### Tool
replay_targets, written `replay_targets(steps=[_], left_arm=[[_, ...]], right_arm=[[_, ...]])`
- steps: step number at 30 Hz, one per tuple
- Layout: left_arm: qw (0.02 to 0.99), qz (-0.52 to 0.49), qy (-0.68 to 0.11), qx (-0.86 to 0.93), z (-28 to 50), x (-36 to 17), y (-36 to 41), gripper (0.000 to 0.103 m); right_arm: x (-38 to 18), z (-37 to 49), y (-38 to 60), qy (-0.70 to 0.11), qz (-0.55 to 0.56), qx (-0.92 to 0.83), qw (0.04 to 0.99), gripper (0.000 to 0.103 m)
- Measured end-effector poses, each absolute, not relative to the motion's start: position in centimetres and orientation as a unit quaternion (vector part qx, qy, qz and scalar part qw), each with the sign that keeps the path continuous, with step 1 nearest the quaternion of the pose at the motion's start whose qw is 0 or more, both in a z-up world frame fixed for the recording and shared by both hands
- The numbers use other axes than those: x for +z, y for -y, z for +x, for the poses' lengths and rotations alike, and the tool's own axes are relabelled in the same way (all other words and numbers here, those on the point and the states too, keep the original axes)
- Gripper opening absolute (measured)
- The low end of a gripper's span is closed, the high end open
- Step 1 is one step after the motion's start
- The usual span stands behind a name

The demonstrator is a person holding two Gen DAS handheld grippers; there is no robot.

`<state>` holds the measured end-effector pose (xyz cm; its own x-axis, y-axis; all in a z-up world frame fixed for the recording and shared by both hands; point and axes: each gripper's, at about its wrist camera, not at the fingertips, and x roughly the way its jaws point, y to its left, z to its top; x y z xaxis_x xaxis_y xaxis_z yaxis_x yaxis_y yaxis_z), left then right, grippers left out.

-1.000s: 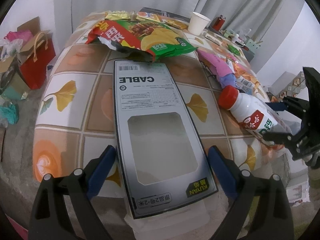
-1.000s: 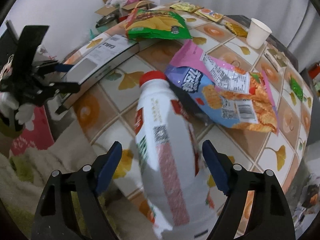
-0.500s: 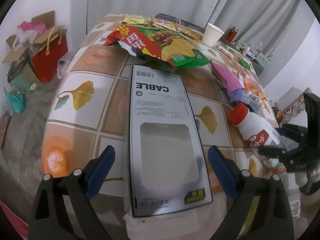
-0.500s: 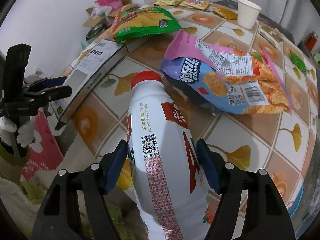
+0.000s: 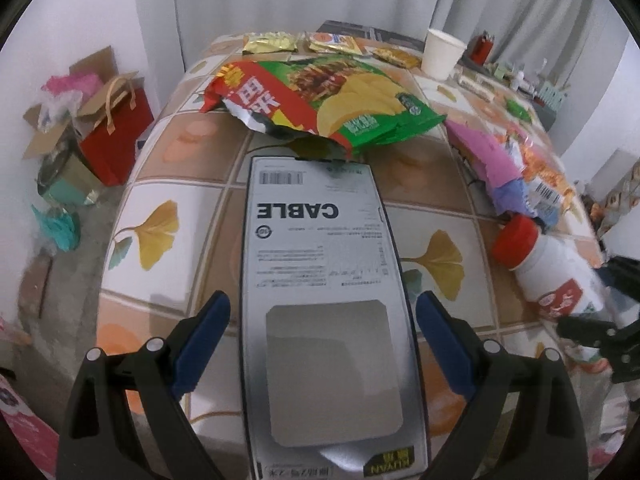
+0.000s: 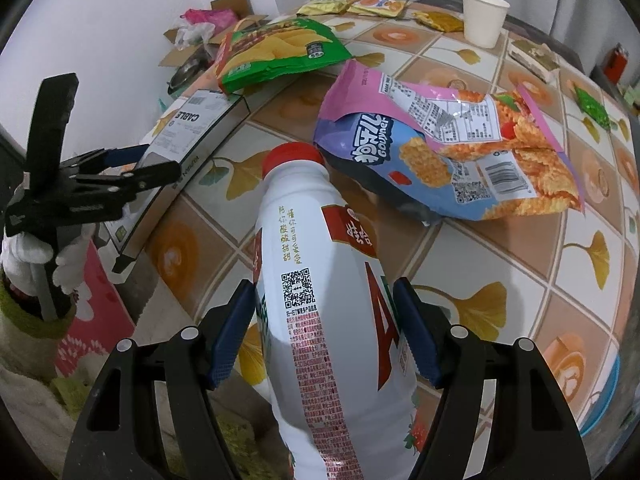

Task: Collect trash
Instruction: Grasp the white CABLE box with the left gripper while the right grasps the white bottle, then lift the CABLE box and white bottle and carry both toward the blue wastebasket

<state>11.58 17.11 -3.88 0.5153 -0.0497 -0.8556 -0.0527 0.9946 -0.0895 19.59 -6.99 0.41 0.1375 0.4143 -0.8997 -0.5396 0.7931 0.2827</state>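
Your right gripper [image 6: 324, 330] has the white bottle [image 6: 320, 280] with the red cap pinched between both blue pads, which press on its sides. The bottle hangs over the near edge of the table [image 6: 500, 248], cap end pointing toward the pink and blue snack bag [image 6: 440, 160] and sitting just beside it.

Your left gripper [image 5: 322, 344] sits around the flat cable box [image 5: 320, 280], the one with "CABLE" printed on it. There's a visible gap between each pad and the box's long sides, so the jaws stand apart and nothing is clamped there. The box lies along the table with its near end sticking out past the edge, and its far end tucks up to the torn green chip bag [image 5: 328, 100].

Further back you've got a white paper cup [image 5: 442, 54] standing upright and a few small yellow and orange snack packets [image 5: 272, 42]. On the floor off the left side there's a red paper bag [image 5: 116, 132] next to an open cardboard box [image 5: 52, 136].
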Motion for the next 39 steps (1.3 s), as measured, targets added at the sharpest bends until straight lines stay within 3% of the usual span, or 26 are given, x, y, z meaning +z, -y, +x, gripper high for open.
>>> replay_targets(steps=[20,39], left_arm=[[0.868,-0.030,-0.495,0.030,12.8,-5.2,-16.6,0.092],[0.870,-0.019,-0.490,0.046,12.6,-5.2,-16.5,0.082]], right_arm=[[0.4,19.6,6.7,-0.587,-0.060,0.314,0.744,0.068],[0.2,19.6,6.5,-0.593,-0.060,0.310,0.741,0.068]])
